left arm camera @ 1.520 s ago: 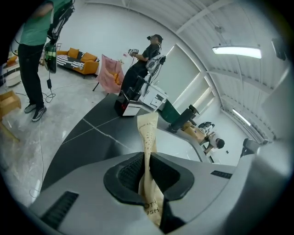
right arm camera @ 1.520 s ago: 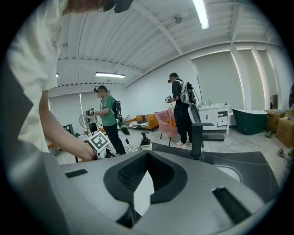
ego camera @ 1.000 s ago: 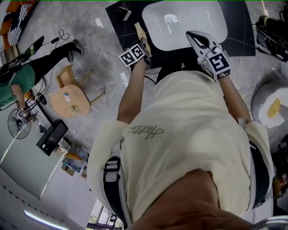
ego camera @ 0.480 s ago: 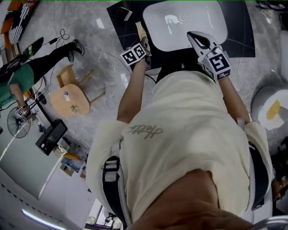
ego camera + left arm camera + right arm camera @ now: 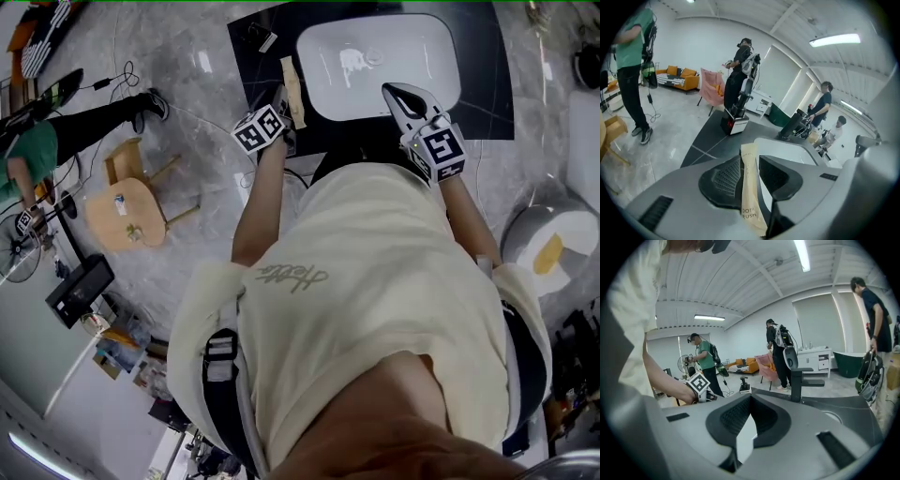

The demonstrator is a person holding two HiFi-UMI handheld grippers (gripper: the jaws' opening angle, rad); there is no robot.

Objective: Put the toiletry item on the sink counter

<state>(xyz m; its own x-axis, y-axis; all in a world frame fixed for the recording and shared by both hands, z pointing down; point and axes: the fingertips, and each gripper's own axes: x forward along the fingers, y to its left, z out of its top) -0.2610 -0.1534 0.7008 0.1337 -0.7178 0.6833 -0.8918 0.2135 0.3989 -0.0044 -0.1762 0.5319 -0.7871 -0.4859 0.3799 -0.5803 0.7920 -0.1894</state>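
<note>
The toiletry item, a tan paper toothbrush packet (image 5: pixel 292 79), lies on the black sink counter (image 5: pixel 483 84) just left of the white basin (image 5: pixel 375 56). My left gripper (image 5: pixel 279 97) hovers beside its near end and is open. Its jaws have just been opening. In the left gripper view the packet (image 5: pixel 749 187) shows between the jaws of the left gripper (image 5: pixel 750 157), with a gap to the right pad. My right gripper (image 5: pixel 392 91) hangs over the basin's front rim. Its tips meet with nothing in them, as the right gripper view shows (image 5: pixel 750 399).
A small black device (image 5: pixel 258 28) sits on the counter's far left corner. A black faucet (image 5: pixel 797 380) stands by the basin. A wooden stool (image 5: pixel 127 211) and a person in green (image 5: pixel 37 159) are at left. A round white tub (image 5: pixel 548 244) is at right.
The left gripper has let go of the packet, risen and drawn back to the left. The packet stays flat on the counter. The right gripper has kept still.
</note>
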